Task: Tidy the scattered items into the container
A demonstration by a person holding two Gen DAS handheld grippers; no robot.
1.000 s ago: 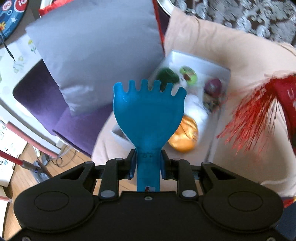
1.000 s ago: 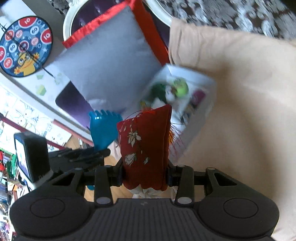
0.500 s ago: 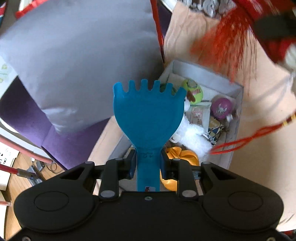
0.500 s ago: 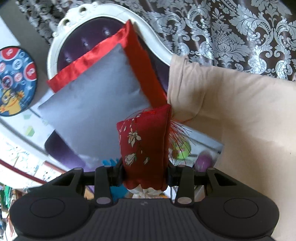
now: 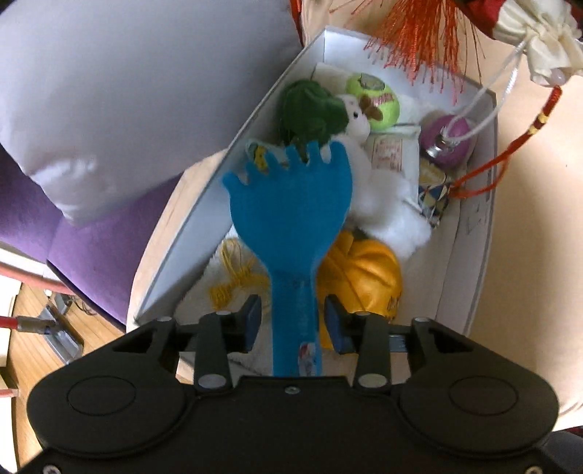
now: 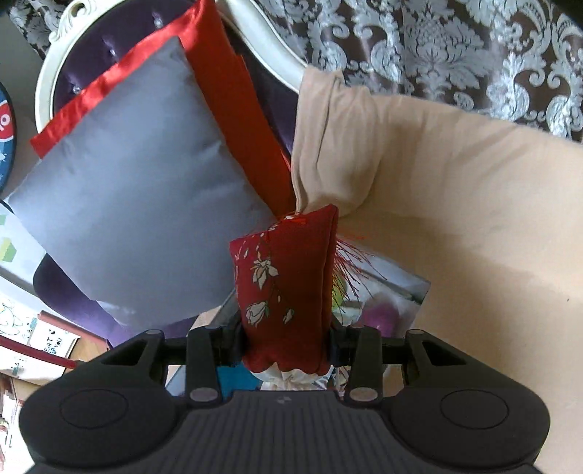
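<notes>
A white box (image 5: 473,273) lies on a beige cover and holds a green plush (image 5: 309,109), a tennis ball (image 5: 375,94), a purple ball (image 5: 452,138), a white plush (image 5: 386,204) and a yellow satin pouch (image 5: 364,280). My left gripper (image 5: 293,322) hangs low over the box's near end. Its jaws are opening, and the blue toothed scoop (image 5: 291,211) stands tilted between them with a gap at each pad. My right gripper (image 6: 288,350) is shut on a red flowered pouch (image 6: 288,277) above the box's far side (image 6: 408,288). The pouch's tassel (image 5: 426,32) and cords dangle over the box.
A grey cushion (image 5: 127,91) with a red border leans on a purple chair (image 5: 91,248) just left of the box. The beige cover (image 5: 539,218) stretches to the right. A patterned curtain (image 6: 437,47) hangs behind. Wooden floor shows at lower left.
My left gripper sank closer to the box and its jaws parted from the scoop's handle, which now leans left. My right gripper carried the pouch across to above the box.
</notes>
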